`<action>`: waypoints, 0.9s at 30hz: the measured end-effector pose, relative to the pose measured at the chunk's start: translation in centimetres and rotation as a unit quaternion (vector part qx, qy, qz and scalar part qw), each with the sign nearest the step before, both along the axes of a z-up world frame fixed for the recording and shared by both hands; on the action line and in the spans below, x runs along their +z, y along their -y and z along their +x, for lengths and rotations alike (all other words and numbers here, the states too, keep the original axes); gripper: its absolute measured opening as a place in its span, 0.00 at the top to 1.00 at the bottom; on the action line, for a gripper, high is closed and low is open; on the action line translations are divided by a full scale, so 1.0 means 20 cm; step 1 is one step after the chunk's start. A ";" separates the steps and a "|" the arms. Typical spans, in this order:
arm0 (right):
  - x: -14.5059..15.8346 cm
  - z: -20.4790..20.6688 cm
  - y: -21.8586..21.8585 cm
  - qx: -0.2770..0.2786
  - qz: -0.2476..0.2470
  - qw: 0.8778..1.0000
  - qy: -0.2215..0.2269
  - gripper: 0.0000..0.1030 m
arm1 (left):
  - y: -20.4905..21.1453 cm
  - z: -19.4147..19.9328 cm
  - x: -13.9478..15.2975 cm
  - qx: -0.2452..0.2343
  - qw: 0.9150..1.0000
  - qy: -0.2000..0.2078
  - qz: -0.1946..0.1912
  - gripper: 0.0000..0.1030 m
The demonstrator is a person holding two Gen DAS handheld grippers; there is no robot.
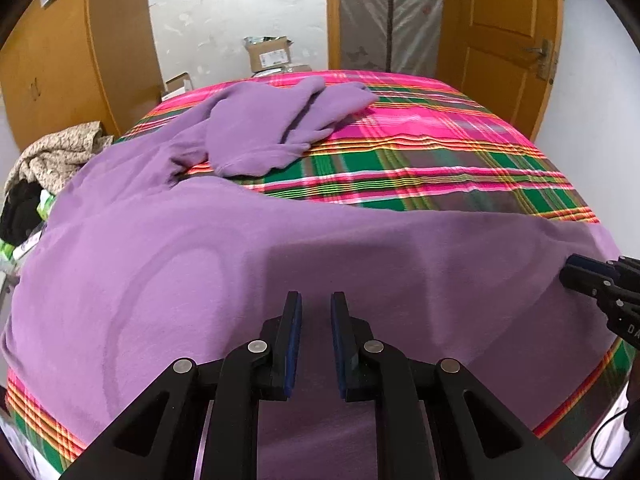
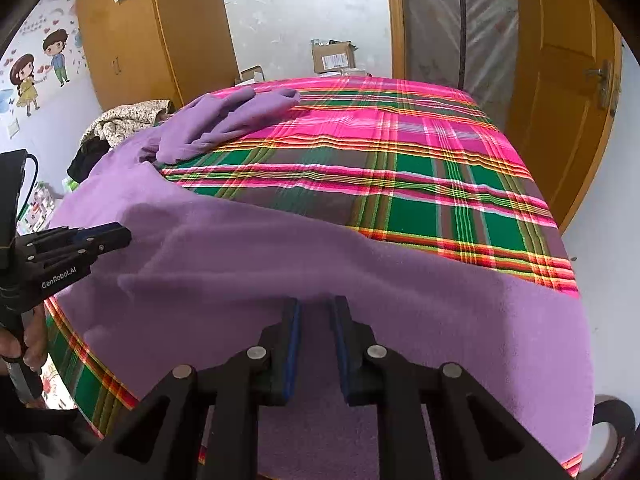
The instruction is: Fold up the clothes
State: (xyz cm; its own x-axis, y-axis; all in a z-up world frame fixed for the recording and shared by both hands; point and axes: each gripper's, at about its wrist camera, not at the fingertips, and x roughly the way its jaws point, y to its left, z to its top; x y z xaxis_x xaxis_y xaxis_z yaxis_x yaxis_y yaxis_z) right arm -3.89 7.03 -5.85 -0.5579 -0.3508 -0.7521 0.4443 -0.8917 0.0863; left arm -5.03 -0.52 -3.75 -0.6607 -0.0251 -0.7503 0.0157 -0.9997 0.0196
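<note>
A large purple fleece garment lies spread across the near half of a bed with a pink and green plaid cover. Its far end lies bunched in two tube-like parts. My left gripper sits over the near hem with its jaws nearly together and purple fabric in the narrow gap. In the right wrist view it shows from the side, tips on the cloth. My right gripper is equally narrow, and a raised ridge of the garment meets its tips. It appears at the cloth's right edge.
A heap of other clothes lies beside the bed at the left. Cardboard boxes stand past the far edge, between a wooden wardrobe and a wooden door. A person's hand holds the left gripper's handle.
</note>
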 end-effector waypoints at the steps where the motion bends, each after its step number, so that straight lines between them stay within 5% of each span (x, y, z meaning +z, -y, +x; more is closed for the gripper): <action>1: 0.00 0.00 0.01 0.001 0.004 1.000 -0.004 0.84 | 0.02 0.00 -0.01 0.004 1.000 0.001 0.002 0.85; 4: -0.02 0.02 0.00 0.002 -0.004 1.000 -0.015 0.81 | 0.04 0.00 -0.01 0.011 1.000 -0.003 0.007 0.79; 8: -0.04 0.01 0.03 0.024 -0.020 0.999 -0.011 0.58 | 0.06 0.00 -0.01 0.014 1.000 -0.005 0.017 0.78; 10: -0.03 0.02 0.07 0.023 0.007 1.000 -0.014 0.59 | 0.07 0.00 -0.01 0.013 1.000 -0.006 0.019 0.78; 13: -0.01 0.01 0.12 0.017 0.007 1.000 -0.014 0.83 | 0.12 0.00 0.01 0.023 0.999 -0.011 0.024 0.78; 20: -0.01 -0.06 0.28 0.049 0.013 0.999 -0.002 0.85 | 0.23 -0.05 0.02 0.053 0.998 -0.004 0.023 0.78; 27: -0.01 -0.20 0.08 -0.025 0.011 1.000 0.011 0.89 | 0.28 -0.09 0.01 0.059 0.998 0.004 0.023 0.78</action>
State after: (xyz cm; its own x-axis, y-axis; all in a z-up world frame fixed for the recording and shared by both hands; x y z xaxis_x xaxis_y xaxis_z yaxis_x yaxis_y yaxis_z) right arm -7.88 5.35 -6.05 -0.5584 -0.3063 -0.7710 0.3970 -0.9147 0.0758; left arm -6.84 -6.09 -3.60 -0.6487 -0.0677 -0.7581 0.1335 -0.9907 -0.0258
